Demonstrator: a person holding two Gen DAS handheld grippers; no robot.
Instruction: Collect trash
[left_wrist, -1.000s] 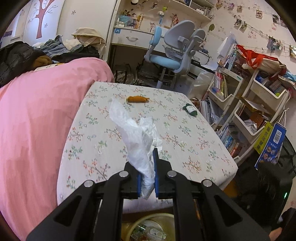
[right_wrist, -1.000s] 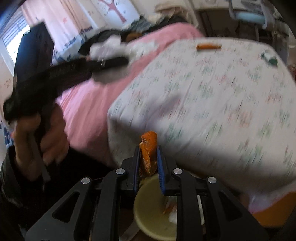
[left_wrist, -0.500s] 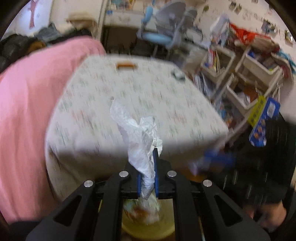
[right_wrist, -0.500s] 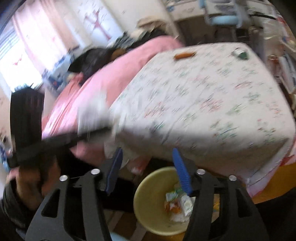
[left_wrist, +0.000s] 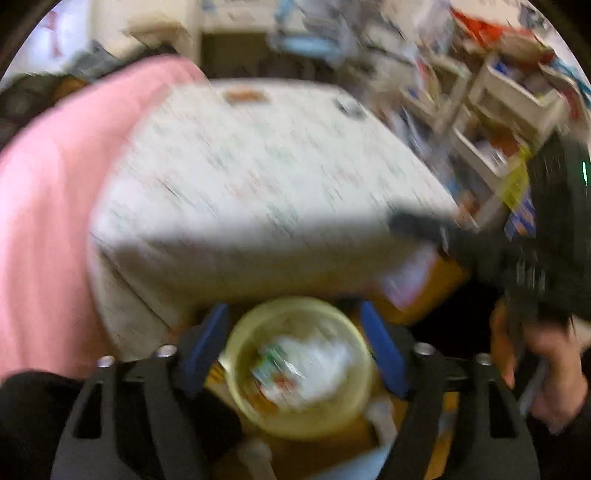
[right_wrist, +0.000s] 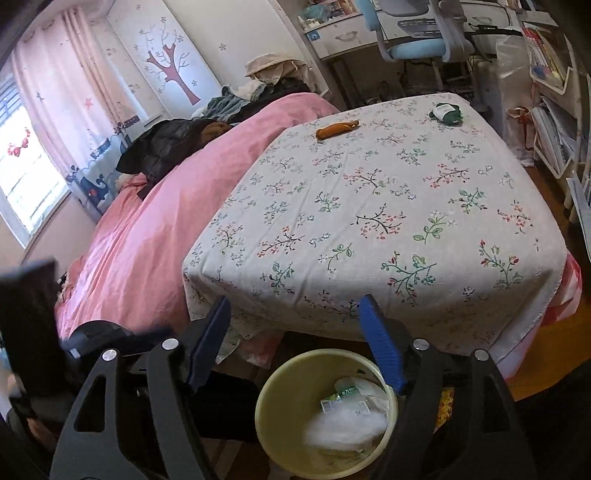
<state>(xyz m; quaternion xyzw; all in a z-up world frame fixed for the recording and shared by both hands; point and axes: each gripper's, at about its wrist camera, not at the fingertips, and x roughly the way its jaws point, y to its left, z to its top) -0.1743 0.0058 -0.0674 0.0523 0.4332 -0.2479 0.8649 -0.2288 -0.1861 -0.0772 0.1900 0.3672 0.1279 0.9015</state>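
Observation:
A yellow bin (right_wrist: 266, 391) stands on the floor below the near edge of the floral-cloth table (right_wrist: 369, 206). A white plastic bag (right_wrist: 343, 424) and small wrappers lie inside it. My right gripper (right_wrist: 294, 302) hangs over the bin, its jaws opening with nothing between them. In the blurred left wrist view, my left gripper (left_wrist: 293, 310) is also above the bin (left_wrist: 232, 354), jaws opening and empty, with the white bag (left_wrist: 321, 354) down inside. An orange scrap (right_wrist: 337, 129) and a green-and-white item (right_wrist: 447, 112) lie at the table's far side.
A bed with a pink cover (right_wrist: 147, 221) runs along the table's left side. Crowded shelves (right_wrist: 554, 110) stand to the right and a blue desk chair (right_wrist: 417, 40) behind. A hand (left_wrist: 535, 350) holds the other gripper at the right of the left wrist view.
The left gripper came over the bin and let go of the white bag, which now lies inside. The right gripper dropped its orange piece and its jaws spread wider.

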